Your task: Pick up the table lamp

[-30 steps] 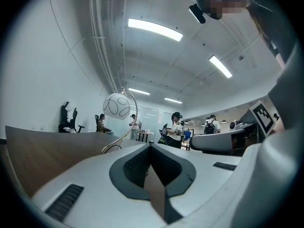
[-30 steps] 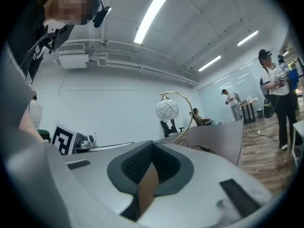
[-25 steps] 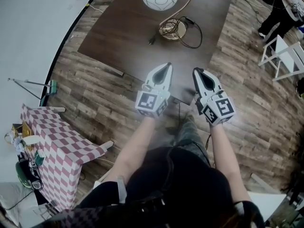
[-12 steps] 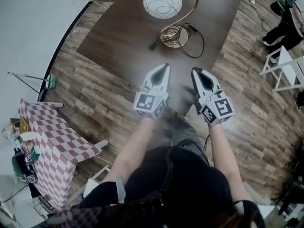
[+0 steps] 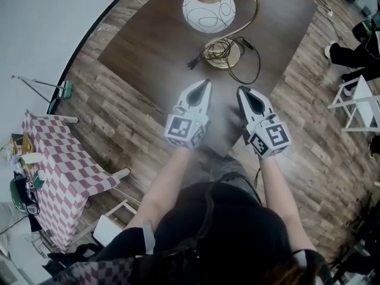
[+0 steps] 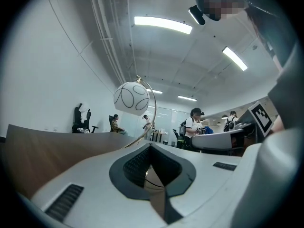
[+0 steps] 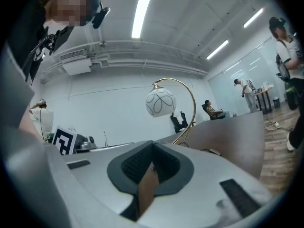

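Table lamp (image 5: 209,10) standing upright near middle of brown desk (image 5: 142,46), black cord (image 5: 254,64) looping beside its base toward right edge. Left gripper (image 5: 207,82) and right gripper (image 5: 241,90) hovering side by side over near corner, pointing at lamp, apart from it. Both pairs of jaws pressing together, holding nothing.

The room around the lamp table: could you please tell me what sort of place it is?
Likely an open-plan office or lab: strip lights on the ceiling, office chairs by the wall, and people standing and seated behind the table lamp.
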### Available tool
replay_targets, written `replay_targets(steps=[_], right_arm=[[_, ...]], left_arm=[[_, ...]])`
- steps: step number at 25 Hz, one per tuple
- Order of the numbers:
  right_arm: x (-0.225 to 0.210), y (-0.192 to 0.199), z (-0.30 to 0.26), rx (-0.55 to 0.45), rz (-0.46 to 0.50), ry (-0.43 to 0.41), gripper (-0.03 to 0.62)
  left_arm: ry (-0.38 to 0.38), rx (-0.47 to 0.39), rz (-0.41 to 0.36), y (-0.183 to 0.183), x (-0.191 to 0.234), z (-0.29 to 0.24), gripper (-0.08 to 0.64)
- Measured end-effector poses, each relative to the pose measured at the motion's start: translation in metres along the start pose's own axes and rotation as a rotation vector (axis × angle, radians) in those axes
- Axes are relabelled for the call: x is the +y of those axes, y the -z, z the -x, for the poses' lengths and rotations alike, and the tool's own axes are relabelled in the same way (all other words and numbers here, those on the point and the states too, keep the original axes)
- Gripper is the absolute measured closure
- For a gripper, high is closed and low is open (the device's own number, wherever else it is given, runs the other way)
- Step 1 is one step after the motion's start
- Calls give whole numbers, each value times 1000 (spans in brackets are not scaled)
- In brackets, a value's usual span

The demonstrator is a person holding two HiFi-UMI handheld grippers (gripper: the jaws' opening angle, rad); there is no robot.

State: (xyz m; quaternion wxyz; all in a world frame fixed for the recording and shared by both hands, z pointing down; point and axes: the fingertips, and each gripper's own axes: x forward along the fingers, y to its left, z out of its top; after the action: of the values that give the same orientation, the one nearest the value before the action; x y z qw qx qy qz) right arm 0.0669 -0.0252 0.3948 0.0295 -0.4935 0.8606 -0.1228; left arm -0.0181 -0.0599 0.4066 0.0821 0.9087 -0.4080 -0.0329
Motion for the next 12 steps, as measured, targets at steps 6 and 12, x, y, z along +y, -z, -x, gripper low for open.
replay_targets(steps=[6, 12], right_arm=[[-15, -1, -19, 20, 2, -70, 589], [-23, 1, -29, 35, -6, -125, 589]], left_arm=[[-67, -20, 1, -1, 11, -16, 560], [-113, -37, -1, 5, 15, -27, 560]])
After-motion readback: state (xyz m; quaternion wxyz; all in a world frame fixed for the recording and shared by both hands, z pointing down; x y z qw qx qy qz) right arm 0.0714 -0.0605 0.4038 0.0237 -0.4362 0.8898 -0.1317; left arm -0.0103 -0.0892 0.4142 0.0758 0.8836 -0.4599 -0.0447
